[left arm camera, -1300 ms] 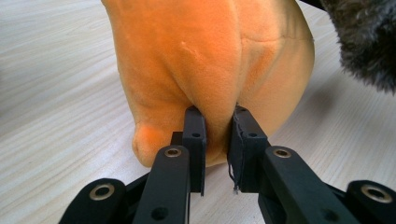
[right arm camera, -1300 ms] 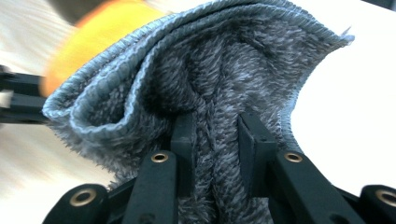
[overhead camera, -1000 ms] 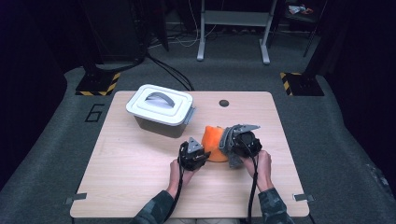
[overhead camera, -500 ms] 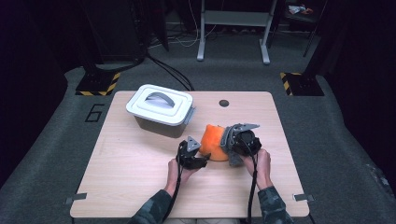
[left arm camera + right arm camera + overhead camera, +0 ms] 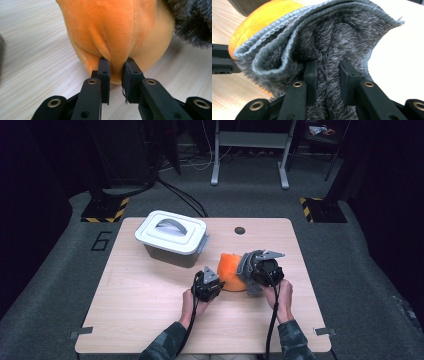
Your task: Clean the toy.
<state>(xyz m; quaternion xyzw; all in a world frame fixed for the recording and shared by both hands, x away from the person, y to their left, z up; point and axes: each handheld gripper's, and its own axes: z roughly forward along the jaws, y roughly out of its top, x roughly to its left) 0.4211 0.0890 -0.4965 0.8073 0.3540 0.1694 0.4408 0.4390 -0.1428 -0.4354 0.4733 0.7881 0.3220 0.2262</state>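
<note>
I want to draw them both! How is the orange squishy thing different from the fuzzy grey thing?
The orange plush is smooth and rounded like a ball; the grey cloth is shaggy, flat and folded, with a stitched edge. The orange plush rests on the table; the grey cloth drapes against its side, bunched up. The left claw pinches the orange plush; the right claw pinches the grey cloth. Both look soft.

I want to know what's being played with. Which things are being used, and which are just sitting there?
Being used:
- orange soft toy, pinched by the left gripper
- grey fuzzy cloth, pinched by the right gripper

Just sitting there:
- lidded box
- table
</note>
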